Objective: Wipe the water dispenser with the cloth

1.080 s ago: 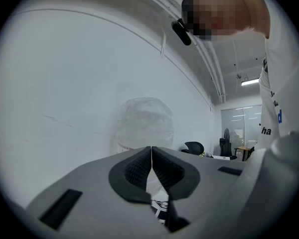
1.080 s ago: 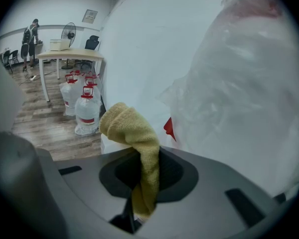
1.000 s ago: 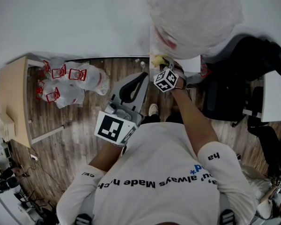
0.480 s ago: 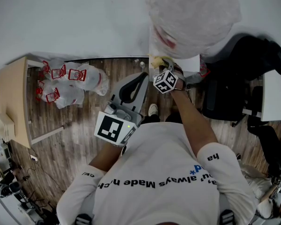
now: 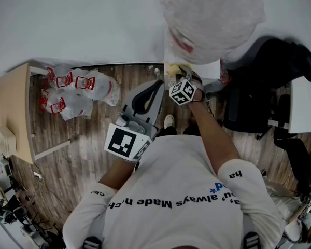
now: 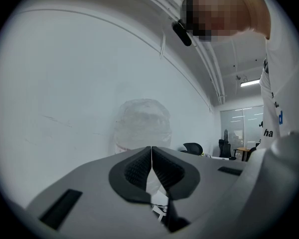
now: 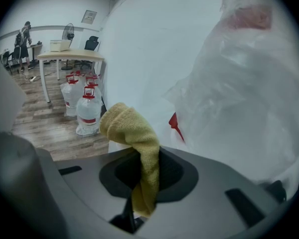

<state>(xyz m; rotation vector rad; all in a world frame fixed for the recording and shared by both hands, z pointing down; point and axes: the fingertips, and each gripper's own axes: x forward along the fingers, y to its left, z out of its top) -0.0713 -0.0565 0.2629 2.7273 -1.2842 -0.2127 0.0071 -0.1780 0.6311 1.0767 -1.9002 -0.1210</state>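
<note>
Clamped between the jaws of the right claw (image 7: 147, 169) is a yellow cloth (image 7: 131, 131). It is bunched into a fold above the jaws, and 1 end hangs down between them. In the head view, the right claw (image 5: 177, 72) is held out at the front edge of the white water dispenser (image 5: 194, 66), with the cloth (image 5: 172, 68) at that edge. Whether the cloth is pressed on the surface or only just beside it cannot be told.

A large bottle wrapped in clear plastic (image 5: 212, 14) is seated on top of the dispenser, and it fills the right side of the right gripper view (image 7: 244, 83). A small red part (image 7: 175, 124) is seen on the dispenser just beside the cloth.

The left claw (image 5: 156, 84) is held lower and closer to the body, well apart from the dispenser. Its jaws are shut together, pad against pad (image 6: 151, 162), and are pointed towards the wrapped bottle (image 6: 142, 123).

Several water jugs with red caps (image 5: 75, 91) are stood on the wooden floor (image 5: 88, 139) to the left, near a light wooden bench (image 5: 13, 113). A black office chair (image 5: 280, 61) is placed to the right of the dispenser.
</note>
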